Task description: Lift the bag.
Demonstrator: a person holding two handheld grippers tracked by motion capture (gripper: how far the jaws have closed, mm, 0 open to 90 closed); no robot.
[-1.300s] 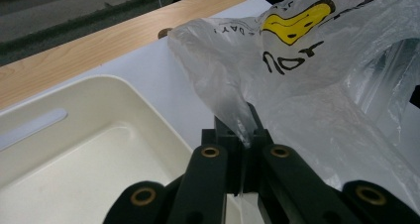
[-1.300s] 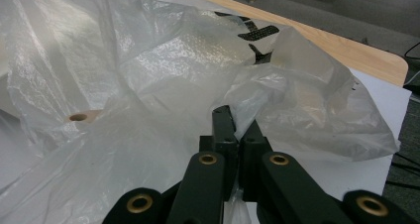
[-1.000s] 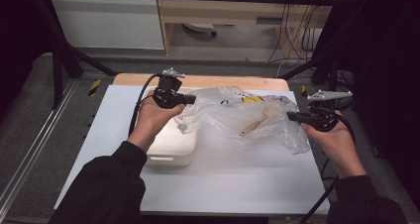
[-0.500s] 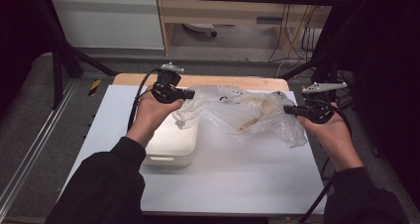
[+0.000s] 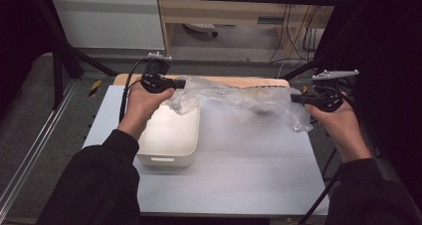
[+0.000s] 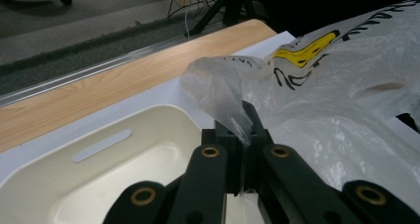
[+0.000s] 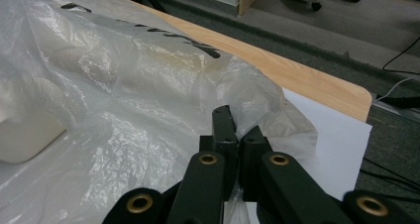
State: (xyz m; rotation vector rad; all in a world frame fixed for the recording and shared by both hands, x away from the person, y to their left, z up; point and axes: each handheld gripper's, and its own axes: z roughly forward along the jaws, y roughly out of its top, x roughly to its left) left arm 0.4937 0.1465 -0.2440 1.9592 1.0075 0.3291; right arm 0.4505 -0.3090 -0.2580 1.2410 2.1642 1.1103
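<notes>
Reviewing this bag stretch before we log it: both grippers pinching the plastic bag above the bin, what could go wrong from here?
1. The left gripper clamps just a thin twist of the plastic bag; the film could slip out or tear under tension.
2. The right gripper also pinches only an edge fold, so more spread may rip it.
3. The bag hangs partly beyond the white bin; if either grip fails, whatever is inside could drop onto the table instead.

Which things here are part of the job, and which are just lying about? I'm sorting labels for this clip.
In the job:
- plastic bag, stretched between both tools
- left tool, shut on the bag
- right tool, shut on the bag
- white tub, probably, beneath the bag's left end

Just lying about:
- yellow-and-black item on the floor
- cables behind the table
</notes>
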